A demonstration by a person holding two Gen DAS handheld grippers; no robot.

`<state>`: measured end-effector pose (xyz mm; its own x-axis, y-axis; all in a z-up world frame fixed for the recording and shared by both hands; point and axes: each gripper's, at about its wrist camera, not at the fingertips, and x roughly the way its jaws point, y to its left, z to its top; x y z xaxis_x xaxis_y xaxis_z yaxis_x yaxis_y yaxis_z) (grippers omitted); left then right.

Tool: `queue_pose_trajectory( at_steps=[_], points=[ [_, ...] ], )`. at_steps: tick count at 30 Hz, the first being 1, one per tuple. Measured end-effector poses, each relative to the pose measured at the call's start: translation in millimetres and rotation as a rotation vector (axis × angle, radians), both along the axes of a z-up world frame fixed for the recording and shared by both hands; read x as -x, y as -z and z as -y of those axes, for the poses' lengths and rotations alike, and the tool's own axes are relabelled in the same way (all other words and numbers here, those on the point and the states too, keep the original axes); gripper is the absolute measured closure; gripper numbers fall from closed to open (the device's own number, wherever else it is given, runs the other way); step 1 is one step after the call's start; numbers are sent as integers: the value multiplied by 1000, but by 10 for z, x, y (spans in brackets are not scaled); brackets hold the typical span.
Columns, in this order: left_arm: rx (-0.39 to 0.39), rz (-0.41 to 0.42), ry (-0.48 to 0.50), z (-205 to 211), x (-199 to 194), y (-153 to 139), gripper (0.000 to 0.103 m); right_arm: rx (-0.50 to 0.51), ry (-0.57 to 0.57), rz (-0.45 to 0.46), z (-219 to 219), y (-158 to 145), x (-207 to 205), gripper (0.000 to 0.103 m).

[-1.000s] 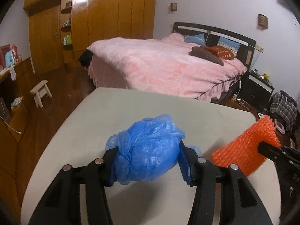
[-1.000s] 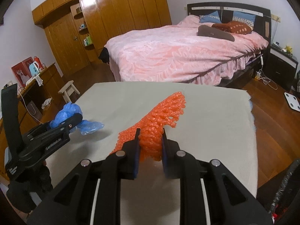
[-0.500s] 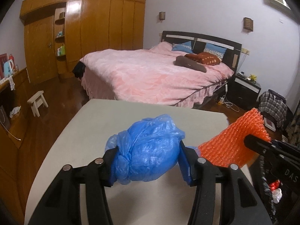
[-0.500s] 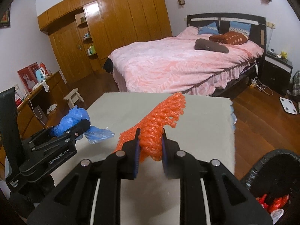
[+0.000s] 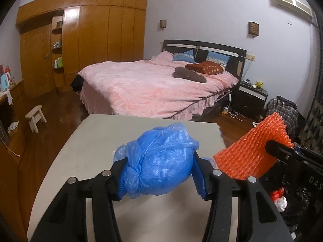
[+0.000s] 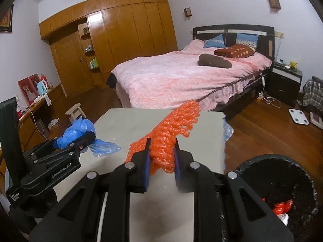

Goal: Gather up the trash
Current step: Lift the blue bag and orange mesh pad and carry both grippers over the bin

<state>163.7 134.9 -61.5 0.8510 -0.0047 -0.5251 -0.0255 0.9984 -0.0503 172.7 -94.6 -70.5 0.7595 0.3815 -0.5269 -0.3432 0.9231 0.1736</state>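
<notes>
My left gripper (image 5: 159,173) is shut on a crumpled blue plastic bag (image 5: 159,159), held above the grey table (image 5: 97,137). In the right wrist view the same bag (image 6: 77,130) shows at the left, in the left gripper (image 6: 80,139). My right gripper (image 6: 161,161) is shut on an orange foam net (image 6: 173,129) that sticks forward over the table (image 6: 125,125). The net (image 5: 252,153) also shows at the right of the left wrist view. A black trash bin (image 6: 282,181) with red and white scraps inside stands low at the right, beside the table.
A pink bed (image 6: 181,76) lies beyond the table, with a wooden wardrobe (image 6: 125,36) behind it. A small stool (image 6: 74,111) and a sideboard (image 6: 36,111) are at the left. A nightstand (image 6: 286,82), a scale (image 6: 298,116) and cables sit on the wooden floor at the right.
Both grippers have risen and shifted right with their loads. The trash bin has come into view at the lower right. The grips are unchanged.
</notes>
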Motion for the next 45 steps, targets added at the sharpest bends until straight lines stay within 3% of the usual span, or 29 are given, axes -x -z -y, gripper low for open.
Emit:
queue_pose_trajectory(
  at_steps=[28,45],
  points=[
    [-42,128,161,961,650,-558,51,15,123,115,929,-498,897,84],
    [-47,125,287,1647,715,-491,50,16,246,113,1495,-418,1076,84]
  ],
)
